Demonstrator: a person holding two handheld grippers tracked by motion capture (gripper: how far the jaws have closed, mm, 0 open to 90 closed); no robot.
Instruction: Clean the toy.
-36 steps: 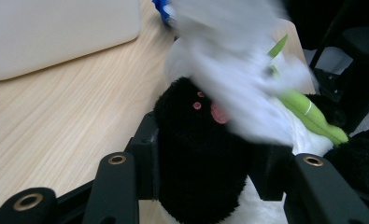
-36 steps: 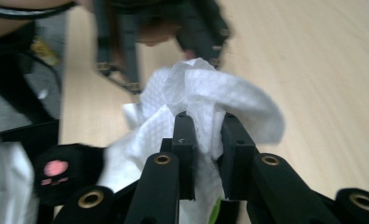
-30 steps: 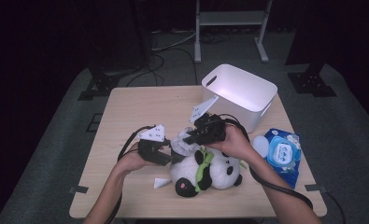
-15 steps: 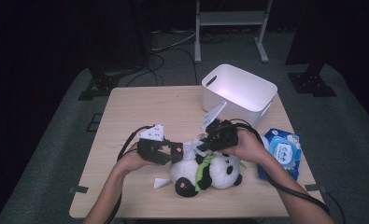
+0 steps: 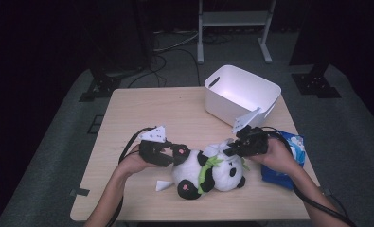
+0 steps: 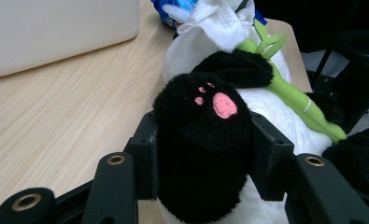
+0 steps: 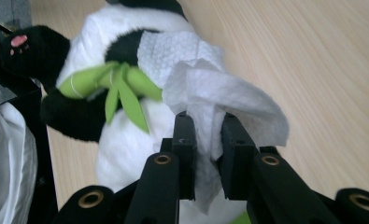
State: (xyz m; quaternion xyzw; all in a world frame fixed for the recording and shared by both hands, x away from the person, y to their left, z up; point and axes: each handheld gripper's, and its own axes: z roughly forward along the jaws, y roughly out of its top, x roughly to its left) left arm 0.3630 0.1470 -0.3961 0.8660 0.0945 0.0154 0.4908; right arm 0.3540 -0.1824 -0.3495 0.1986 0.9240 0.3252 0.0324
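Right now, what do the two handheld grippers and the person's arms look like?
Both the left gripper and the right gripper are black, each topped by a grey three-cornered plate and trailing a black cable. Their jaws are flat black blocks on arms with brass-ringed holes. The forearms show no sleeves.

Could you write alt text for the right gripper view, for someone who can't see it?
The right gripper pinches a crumpled white paper wipe between two black jaws, against a black-and-white plush panda lying on a light wooden table. The panda hugs a green felt bamboo sprig; one black paw with pink pads is at upper left.
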